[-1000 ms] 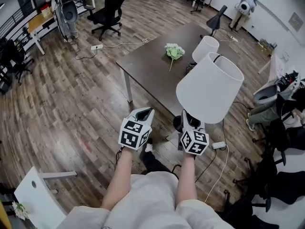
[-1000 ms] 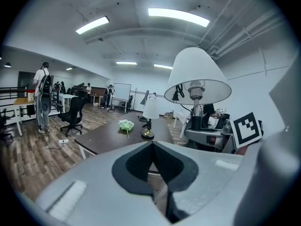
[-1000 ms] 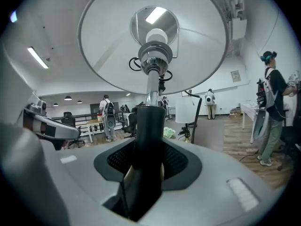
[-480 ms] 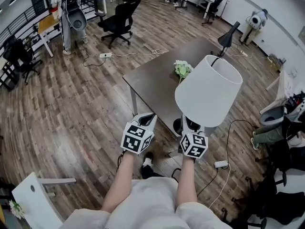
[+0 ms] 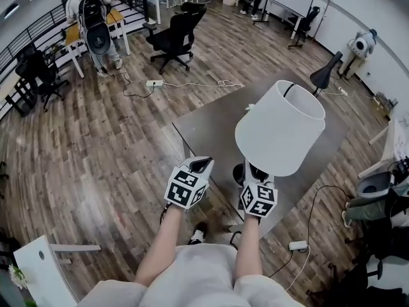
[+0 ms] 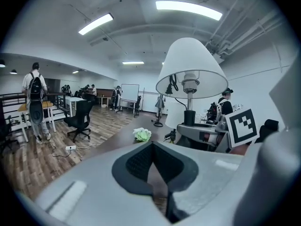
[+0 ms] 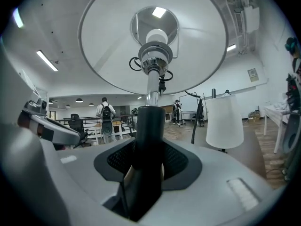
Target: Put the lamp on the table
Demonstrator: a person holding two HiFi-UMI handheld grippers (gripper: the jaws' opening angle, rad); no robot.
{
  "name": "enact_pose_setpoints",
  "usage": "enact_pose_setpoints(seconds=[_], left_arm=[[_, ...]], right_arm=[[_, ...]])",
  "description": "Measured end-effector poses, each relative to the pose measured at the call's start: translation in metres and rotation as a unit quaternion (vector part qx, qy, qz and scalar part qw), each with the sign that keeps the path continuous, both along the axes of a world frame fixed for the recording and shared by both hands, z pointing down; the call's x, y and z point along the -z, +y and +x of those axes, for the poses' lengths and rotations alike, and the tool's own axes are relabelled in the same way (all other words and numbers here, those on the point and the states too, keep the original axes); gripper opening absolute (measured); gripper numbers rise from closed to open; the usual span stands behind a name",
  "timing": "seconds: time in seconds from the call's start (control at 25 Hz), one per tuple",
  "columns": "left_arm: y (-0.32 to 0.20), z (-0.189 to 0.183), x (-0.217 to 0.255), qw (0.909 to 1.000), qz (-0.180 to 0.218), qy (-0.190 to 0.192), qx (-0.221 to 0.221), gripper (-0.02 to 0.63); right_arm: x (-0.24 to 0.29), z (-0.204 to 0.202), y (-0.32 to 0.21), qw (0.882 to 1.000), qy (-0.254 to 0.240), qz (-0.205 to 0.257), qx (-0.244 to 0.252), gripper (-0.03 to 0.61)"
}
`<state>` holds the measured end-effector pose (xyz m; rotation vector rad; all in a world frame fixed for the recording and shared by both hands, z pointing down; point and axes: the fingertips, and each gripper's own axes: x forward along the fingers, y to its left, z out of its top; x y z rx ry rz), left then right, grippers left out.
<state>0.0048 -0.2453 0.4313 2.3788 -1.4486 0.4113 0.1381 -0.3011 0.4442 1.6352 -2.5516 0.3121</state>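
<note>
Closing on the table (image 5: 211,123) is the change: over the last second its near edge has slid from well ahead of the grippers to right under them, so the walk-up is nearly done.

On the left, the left gripper (image 5: 199,165) hangs just off the table's near edge, over the floor. In its own view the jaws are closed with nothing between them, so it is idle and takes no part in the carry. Past it I can see a bunch of flowers (image 6: 142,134) lying on the tabletop further in.

To the right, the right gripper (image 5: 255,171) holds the lamp (image 5: 281,130) upright, its jaws clamped on the dark lower part of the stem (image 7: 149,126). The white shade now stands over the tabletop, where before it hung over floor. The dark base below the grip looks to be about at the near edge, and I can't tell whether it is fully over the top.

Further right, a second white lamp (image 7: 225,121) stands on the table, and a black desk lamp (image 5: 326,75) sits near the far right corner.

My read: the lamp is in the air, not yet set down. It needs carrying a little further in from the edge, clear of the second lamp, before I lower it.
</note>
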Motion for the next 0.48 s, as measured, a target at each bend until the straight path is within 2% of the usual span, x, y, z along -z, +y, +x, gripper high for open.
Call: enact_pose_setpoints(seconds=[0.24, 0.48], left_arm=[[-0.042, -0.014, -0.002, 0.9997, -0.005, -0.023, 0.004, 0.000], [-0.074, 0.002, -0.006, 0.9996, -0.009, -0.024, -0.013, 0.000]], right_arm=[[-0.005, -0.033, -0.037, 1.000, -0.015, 0.003, 0.024, 0.184], [-0.007, -0.039, -0.063, 0.999, -0.030, -0.002, 0.024, 0.186]])
